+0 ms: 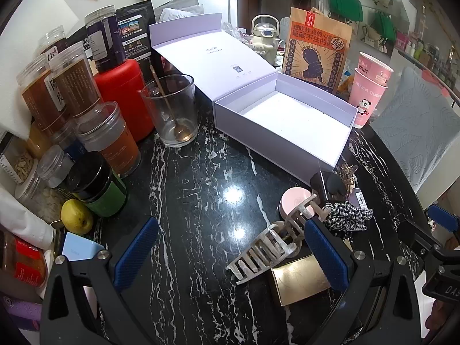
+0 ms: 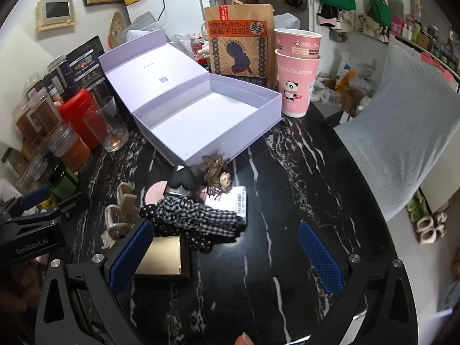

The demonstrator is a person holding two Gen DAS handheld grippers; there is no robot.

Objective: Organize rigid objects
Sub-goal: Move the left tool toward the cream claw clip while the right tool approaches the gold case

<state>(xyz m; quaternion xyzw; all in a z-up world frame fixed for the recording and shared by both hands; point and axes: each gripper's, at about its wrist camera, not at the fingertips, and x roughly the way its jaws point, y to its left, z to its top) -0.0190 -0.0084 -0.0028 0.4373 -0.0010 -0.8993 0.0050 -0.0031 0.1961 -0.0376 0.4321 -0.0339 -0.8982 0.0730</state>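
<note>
a: we see both jaws spread wide, left hand-held gripper (image 1: 227,256) and right hand-held gripper (image 2: 227,258), each gripping nothing.

b: the lavender gift box (image 1: 287,123) sits open on the black marble worktop (image 1: 201,189), its lid leaning back.

a: near its front wall we find the pearly claw clip (image 1: 270,247), gold box (image 2: 164,256), checked scrunchie (image 2: 195,218) and pink compact (image 2: 155,194), clustered together.
</note>
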